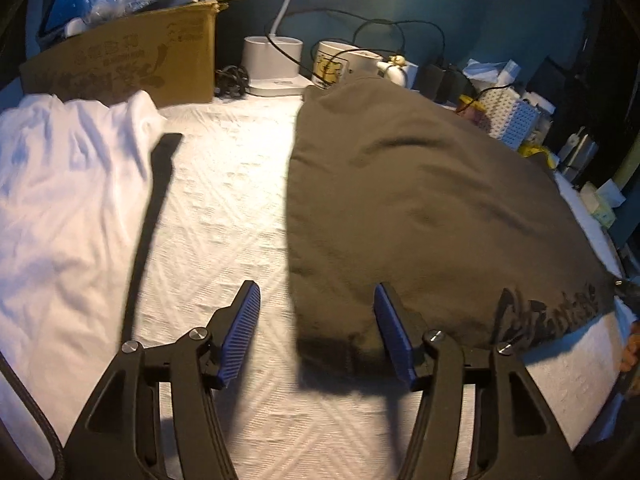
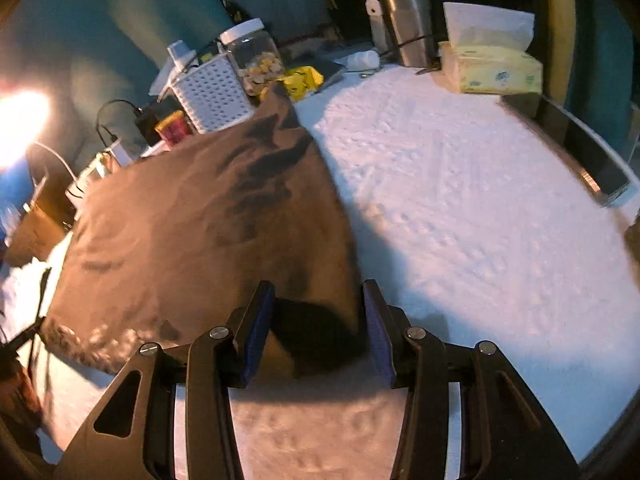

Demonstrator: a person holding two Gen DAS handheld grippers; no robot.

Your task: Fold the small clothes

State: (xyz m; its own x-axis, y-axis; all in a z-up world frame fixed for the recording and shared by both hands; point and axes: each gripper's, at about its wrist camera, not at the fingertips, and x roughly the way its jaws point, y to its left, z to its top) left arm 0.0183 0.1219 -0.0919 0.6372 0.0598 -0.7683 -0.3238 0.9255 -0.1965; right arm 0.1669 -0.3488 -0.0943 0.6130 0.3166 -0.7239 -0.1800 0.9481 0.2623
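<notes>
A dark olive-brown garment (image 1: pixel 420 208) with black print lies spread on the white textured cover (image 1: pixel 224 208); it also shows in the right wrist view (image 2: pixel 192 220). My left gripper (image 1: pixel 316 320) is open, its jaws straddling the garment's near left corner. My right gripper (image 2: pixel 318 320) is open, its jaws either side of the garment's near right corner. A white garment (image 1: pixel 60 184) lies crumpled at the left, apart from both grippers.
A cardboard box (image 1: pixel 128 64), white lamp base (image 1: pixel 276 66), mug (image 1: pixel 340 64) and cables line the back. A white perforated basket (image 2: pixel 212 94), jar (image 2: pixel 256 56), steel tumbler (image 2: pixel 408 20), tissue box (image 2: pixel 492 68) and phone (image 2: pixel 592 160) ring the right side.
</notes>
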